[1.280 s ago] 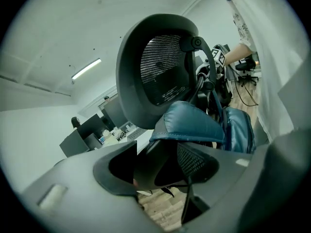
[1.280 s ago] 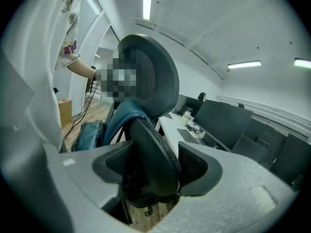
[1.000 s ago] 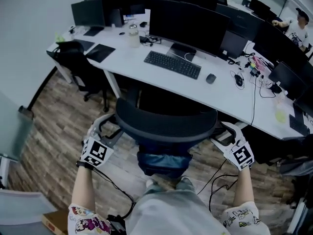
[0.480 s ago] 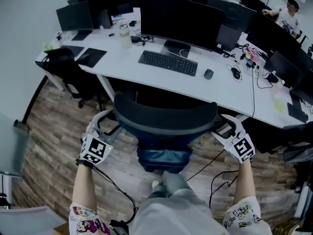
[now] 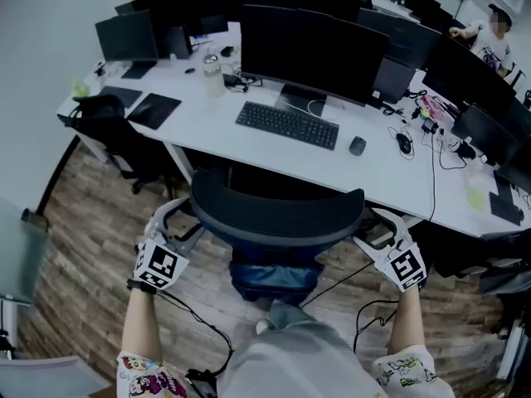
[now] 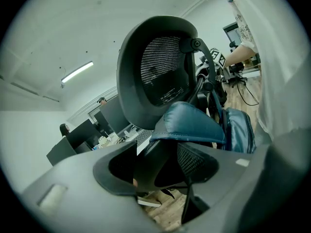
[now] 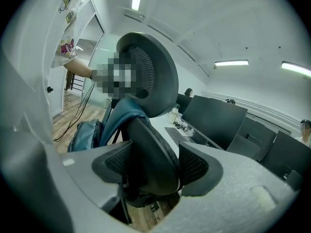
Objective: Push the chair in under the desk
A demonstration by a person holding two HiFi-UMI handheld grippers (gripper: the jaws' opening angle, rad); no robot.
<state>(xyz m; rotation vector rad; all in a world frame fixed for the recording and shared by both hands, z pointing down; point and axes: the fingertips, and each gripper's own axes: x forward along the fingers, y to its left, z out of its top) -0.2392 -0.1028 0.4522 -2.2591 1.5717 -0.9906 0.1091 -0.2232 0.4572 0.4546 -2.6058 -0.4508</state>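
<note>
desk (image 5: 203, 121): white | on it: keyboard (image 5: 286, 124), mouse (image 5: 358, 146), monitor (image 5: 314, 52), black pad (image 5: 153, 110) | floor (image 5: 91, 222): wood planks

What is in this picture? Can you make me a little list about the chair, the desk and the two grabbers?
Being pushed: black office chair, close in front of the white desk
On the desk: keyboard, mouse, monitor
Left gripper: closed on the backrest's left edge
Right gripper: closed on the backrest's right edge
</note>
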